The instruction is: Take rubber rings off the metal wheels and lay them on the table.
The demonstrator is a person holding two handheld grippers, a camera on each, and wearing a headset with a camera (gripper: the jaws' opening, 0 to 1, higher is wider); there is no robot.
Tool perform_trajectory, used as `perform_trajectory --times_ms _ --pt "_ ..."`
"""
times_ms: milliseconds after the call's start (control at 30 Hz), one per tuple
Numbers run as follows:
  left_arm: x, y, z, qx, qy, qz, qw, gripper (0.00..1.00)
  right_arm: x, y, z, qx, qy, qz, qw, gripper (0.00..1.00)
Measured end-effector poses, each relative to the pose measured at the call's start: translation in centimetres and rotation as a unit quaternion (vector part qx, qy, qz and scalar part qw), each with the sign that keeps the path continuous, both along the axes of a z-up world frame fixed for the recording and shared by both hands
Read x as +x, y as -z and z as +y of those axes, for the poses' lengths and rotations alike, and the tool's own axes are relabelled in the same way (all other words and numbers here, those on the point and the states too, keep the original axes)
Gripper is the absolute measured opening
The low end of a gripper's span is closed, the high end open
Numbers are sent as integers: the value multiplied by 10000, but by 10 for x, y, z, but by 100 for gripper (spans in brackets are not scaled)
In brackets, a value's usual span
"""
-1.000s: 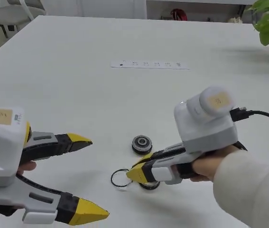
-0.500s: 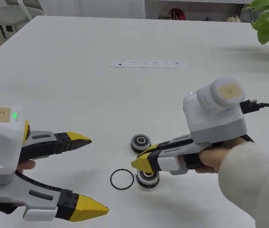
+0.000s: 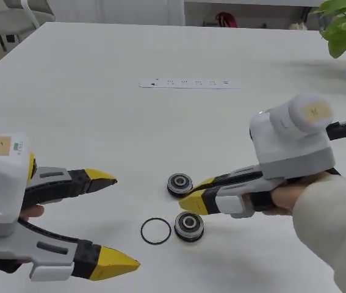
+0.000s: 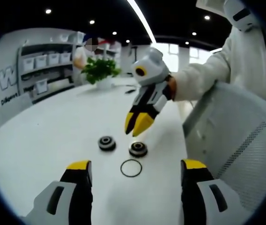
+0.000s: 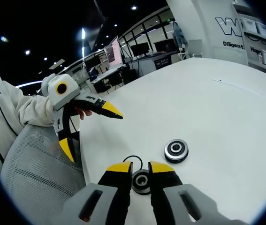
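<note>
In the head view the left gripper [image 3: 111, 223] is low on the left with its jaws spread wide and nothing between them. The right gripper [image 3: 191, 203] comes in from the right, and its yellow tips are drawn almost together and carry nothing. These tips hang between two metal wheels: the far wheel [image 3: 180, 184] and the near wheel [image 3: 188, 226]. A rubber ring [image 3: 155, 231] lies flat on the white tabletop [image 3: 87, 104], just beside the near wheel. Further back there is a power strip [image 3: 190, 83] and a plant [image 3: 343, 27]. The left gripper view adds the side look: the right gripper [image 4: 140, 123] hovers above the wheels without touching them, and the ring [image 4: 131, 168] lies apart from both. The right gripper view looks down through the thin gap of its own jaws on the near wheel [image 5: 141, 182], and beside the person it shows a mesh chair back [image 5: 34, 173].
</note>
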State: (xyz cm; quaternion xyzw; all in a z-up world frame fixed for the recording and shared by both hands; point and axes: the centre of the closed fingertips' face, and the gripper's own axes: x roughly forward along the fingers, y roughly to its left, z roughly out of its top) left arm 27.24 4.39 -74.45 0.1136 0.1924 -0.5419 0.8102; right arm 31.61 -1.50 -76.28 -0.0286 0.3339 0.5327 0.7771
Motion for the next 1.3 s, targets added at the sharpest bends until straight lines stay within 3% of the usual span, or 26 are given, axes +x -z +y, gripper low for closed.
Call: perform_trajectory --times_ms 400,567,767,1167,1300 --pt "0 -3 -6 94 121 -139 9998 77 5 -4 -14 57 116 10 9999 12" --pt "10 -17 -4 -85 -50 -186 9998 77 4 -3 -17 17 116 -23 9999 12" --pt "16 -31 -6 -56 -70 -382 9992 77 4 -4 -19 42 142 -16 9999 12" --pt "27 -62 -26 14 186 -671 9976 78 4 -5 -25 87 178 -12 9998 12" --pt "27 -71 -40 27 371 -764 9964 78 3 -4 -26 86 158 9 9998 12"
